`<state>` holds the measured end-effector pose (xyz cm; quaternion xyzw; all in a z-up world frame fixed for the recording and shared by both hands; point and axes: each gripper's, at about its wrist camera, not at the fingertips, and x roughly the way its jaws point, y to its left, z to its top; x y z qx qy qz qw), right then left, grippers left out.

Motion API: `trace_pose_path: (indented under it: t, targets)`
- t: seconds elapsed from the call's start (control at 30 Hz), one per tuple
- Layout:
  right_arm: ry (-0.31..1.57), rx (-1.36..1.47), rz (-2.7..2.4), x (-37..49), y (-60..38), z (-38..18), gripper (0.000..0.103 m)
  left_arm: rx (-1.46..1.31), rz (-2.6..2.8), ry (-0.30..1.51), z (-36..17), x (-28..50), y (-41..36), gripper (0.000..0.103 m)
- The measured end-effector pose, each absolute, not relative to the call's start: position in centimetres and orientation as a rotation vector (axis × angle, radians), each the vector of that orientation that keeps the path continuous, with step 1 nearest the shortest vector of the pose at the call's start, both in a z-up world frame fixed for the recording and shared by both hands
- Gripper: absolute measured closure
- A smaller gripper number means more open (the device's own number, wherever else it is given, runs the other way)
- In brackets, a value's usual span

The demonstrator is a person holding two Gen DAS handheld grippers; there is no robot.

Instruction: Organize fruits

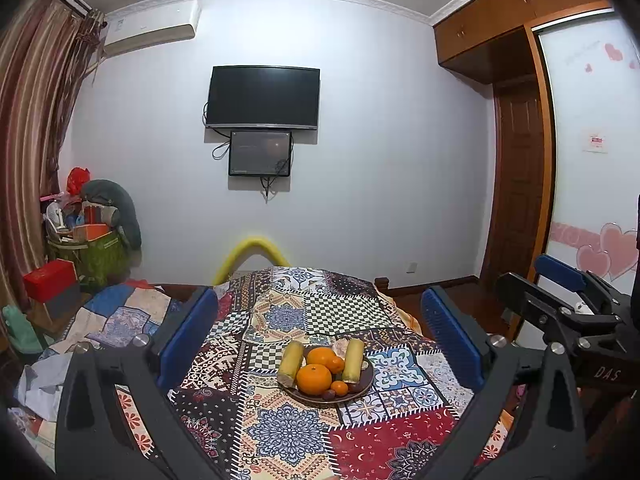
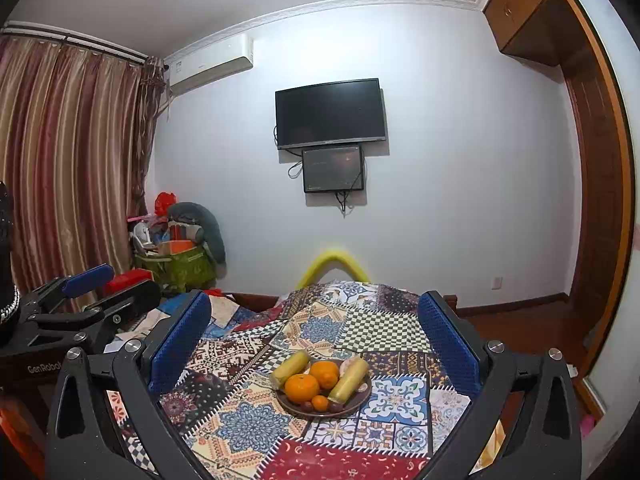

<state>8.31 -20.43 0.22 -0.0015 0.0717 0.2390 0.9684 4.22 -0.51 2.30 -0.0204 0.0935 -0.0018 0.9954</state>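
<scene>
A dark round plate [image 1: 367,381] [image 2: 362,399] of fruit sits in the middle of the patchwork-covered table [image 1: 276,436] [image 2: 248,424]. On it lie two large oranges [image 1: 314,378] [image 2: 302,388], two small ones [image 1: 340,388] [image 2: 320,402], two yellow-green cane pieces [image 1: 291,361] [image 2: 349,378] and some dark small fruits [image 1: 329,395]. My left gripper [image 1: 320,320] hangs open above the table, short of the plate, holding nothing. My right gripper [image 2: 316,322] is open too, also empty, hovering before the plate. Each gripper shows at the other view's edge.
A yellow padded chair back [image 1: 256,248] [image 2: 334,260] rises behind the table's far edge. A green bag of clutter [image 1: 96,248] and red box [image 1: 50,280] stand at the left by the curtain [image 2: 72,160]. A wooden door [image 1: 520,184] is at right.
</scene>
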Motion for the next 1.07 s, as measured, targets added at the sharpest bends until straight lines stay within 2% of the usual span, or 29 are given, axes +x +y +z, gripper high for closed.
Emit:
trace_pose_path:
  t: [1.07]
  targets:
    - [0.151, -0.004, 0.470, 8.60, -20.44, 0.31, 0.000, -0.040, -0.025, 0.202, 1.91, 4.42, -0.63, 0.000]
